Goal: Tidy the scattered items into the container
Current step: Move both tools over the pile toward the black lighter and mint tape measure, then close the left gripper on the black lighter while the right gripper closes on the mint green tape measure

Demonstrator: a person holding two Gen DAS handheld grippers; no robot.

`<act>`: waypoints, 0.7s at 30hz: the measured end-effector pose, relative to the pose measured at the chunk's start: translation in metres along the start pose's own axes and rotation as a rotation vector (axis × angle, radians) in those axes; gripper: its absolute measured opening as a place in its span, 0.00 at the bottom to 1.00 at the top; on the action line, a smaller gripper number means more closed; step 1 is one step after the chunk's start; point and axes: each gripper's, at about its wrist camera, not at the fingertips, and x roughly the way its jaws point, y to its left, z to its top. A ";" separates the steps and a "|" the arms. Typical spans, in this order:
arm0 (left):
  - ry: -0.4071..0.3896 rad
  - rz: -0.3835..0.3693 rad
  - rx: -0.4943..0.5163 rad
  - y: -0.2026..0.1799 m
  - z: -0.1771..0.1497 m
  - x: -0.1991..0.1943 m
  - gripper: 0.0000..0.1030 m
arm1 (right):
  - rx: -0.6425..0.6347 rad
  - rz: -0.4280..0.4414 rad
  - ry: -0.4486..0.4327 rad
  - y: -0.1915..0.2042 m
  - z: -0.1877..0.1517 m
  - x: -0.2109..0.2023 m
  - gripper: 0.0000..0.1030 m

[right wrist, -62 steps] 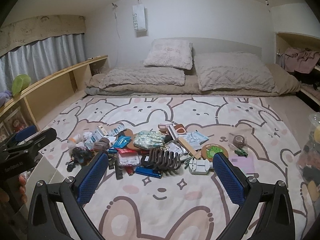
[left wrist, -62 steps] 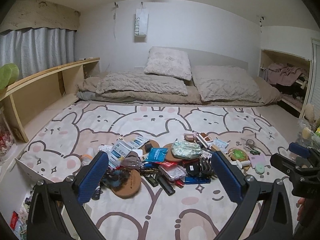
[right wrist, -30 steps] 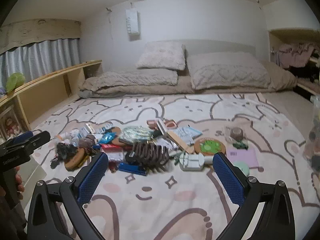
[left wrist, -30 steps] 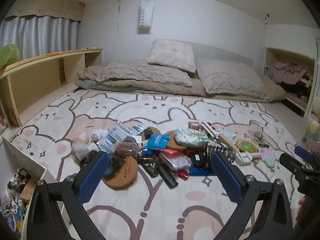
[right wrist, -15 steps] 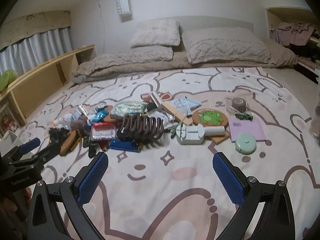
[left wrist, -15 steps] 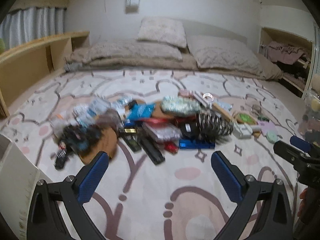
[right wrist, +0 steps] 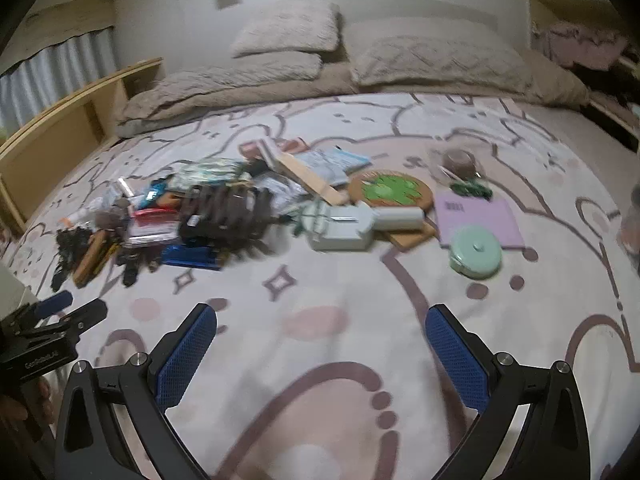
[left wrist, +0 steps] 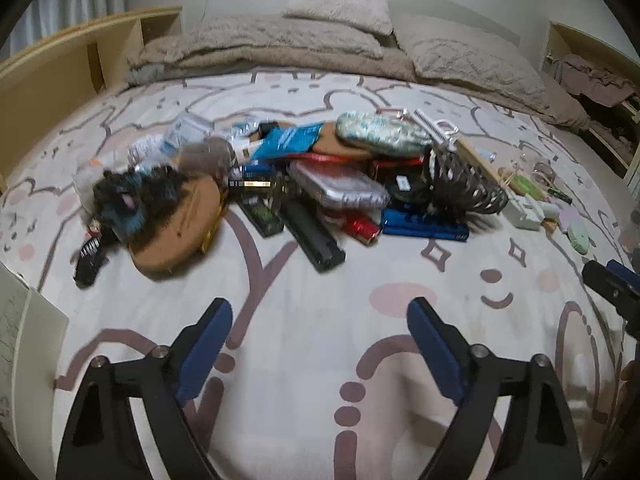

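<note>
A heap of small items lies on the bunny-print bedcover (left wrist: pixel 304 320). It holds a brown cork coaster (left wrist: pixel 176 228), a black bar (left wrist: pixel 312 236), a blue bar (left wrist: pixel 424 229), a clear case (left wrist: pixel 340 186) and a big dark hair claw (left wrist: pixel 460 184). The right wrist view shows the claw (right wrist: pixel 224 212), a white device (right wrist: pixel 344 224), a green coaster (right wrist: pixel 390 190), a purple pad (right wrist: pixel 476 214) and a mint round case (right wrist: pixel 476 256). My left gripper (left wrist: pixel 320 344) is open and empty, short of the heap. My right gripper (right wrist: pixel 322 348) is open and empty, short of the white device. A white container's edge (left wrist: pixel 36 320) shows at the left.
Beige pillows and a folded quilt (left wrist: pixel 280 40) lie at the bed's far end. A wooden shelf (left wrist: pixel 60 68) runs along the left side. An open cubby with clothes (left wrist: pixel 592 80) is at the right. Each gripper shows at the other view's edge.
Both grippers have dropped lower and moved forward toward the heap, which now looms larger. Both stay open and empty. The items have not moved.
</note>
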 end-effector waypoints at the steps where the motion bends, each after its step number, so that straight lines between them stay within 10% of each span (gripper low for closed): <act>1: 0.006 -0.003 -0.009 0.002 0.000 0.002 0.84 | 0.007 0.000 0.003 -0.005 0.000 0.002 1.00; 7: 0.066 0.011 -0.022 0.003 -0.006 0.022 0.70 | 0.056 -0.070 0.006 -0.033 0.004 0.008 1.00; 21: 0.068 0.020 -0.015 -0.004 -0.001 0.042 0.74 | 0.259 -0.162 0.083 -0.109 0.012 0.052 1.00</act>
